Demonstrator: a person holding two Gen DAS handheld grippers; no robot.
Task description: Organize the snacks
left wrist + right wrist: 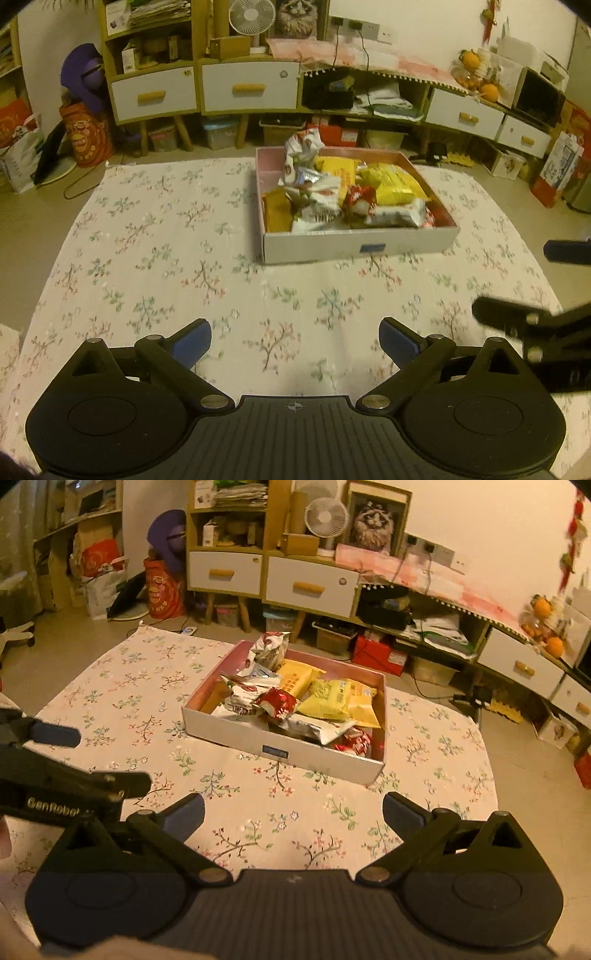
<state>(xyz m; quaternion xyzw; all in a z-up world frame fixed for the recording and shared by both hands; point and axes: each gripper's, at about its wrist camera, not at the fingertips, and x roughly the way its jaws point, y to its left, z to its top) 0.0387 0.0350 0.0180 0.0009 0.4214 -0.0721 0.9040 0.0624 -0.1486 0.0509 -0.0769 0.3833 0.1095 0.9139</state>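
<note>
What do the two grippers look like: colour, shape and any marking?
The left gripper and the right gripper look alike: black ribbed body, two round black discs, black linkage arms with silver pivots, blue finger pads. The right wrist view shows white lettering "GenRobot" on the left gripper's side. No cables or sleeves show.

A floral cloth is spread flat over the floor, its pale ground printed with small branch and blossom sprigs. A single shallow white box is set directly on the cloth, toward its far edge and right of the middle. The box is filled with packets, yellow, white and red. The near half of the cloth is left bare. Bare floor is seen beyond the far edge.
</note>
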